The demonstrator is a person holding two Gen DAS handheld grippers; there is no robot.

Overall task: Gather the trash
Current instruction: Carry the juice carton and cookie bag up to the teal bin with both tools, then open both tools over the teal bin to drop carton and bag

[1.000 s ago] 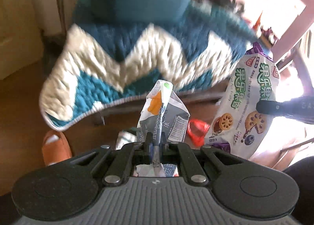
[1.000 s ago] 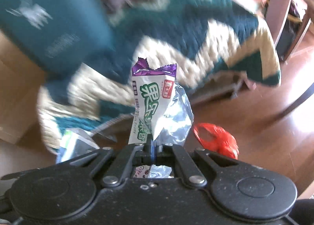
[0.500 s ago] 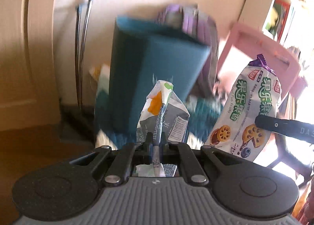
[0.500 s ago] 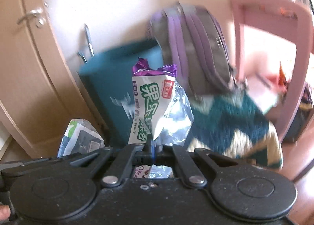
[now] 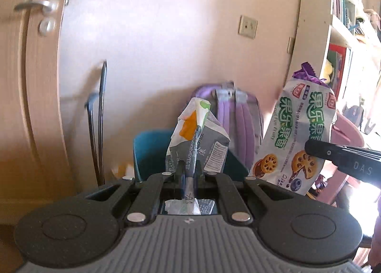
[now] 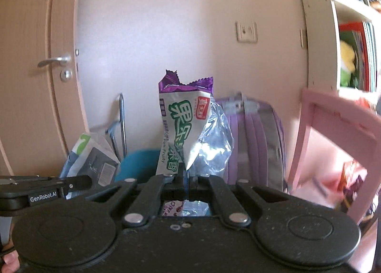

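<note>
Both views have swung upward since half a second ago: the zigzag blanket has dropped out of sight and the wall, door and shelf now fill the background, while each wrapper sits unchanged in its grip. Left tongs (image 5: 189,173) are clamped together on a crumpled grey carton (image 5: 197,142) with an orange patch and a barcode, which stands upright from the pinch. Right tongs (image 6: 187,177) are clamped on a snack bag (image 6: 183,127), white with green lettering, a torn purple top edge and silvery foil showing on its right side; it also stands upright. In the left view the snack bag (image 5: 302,139) appears to the right of the carton, held by one dark finger of the right tongs (image 5: 343,161), the two wrappers near each other but apart. In the right view the carton (image 6: 92,158) shows at lower left beside the left tongs (image 6: 47,189). Behind both wrappers sits a teal bin (image 5: 150,151), with a purple backpack (image 5: 243,125) against the wall just beyond it. A door (image 6: 26,106) with a metal handle is at left, a wall socket (image 6: 246,31) higher up, a bookshelf (image 6: 316,35) at right, and a pink chair (image 6: 338,127) blurred at lower right.
</note>
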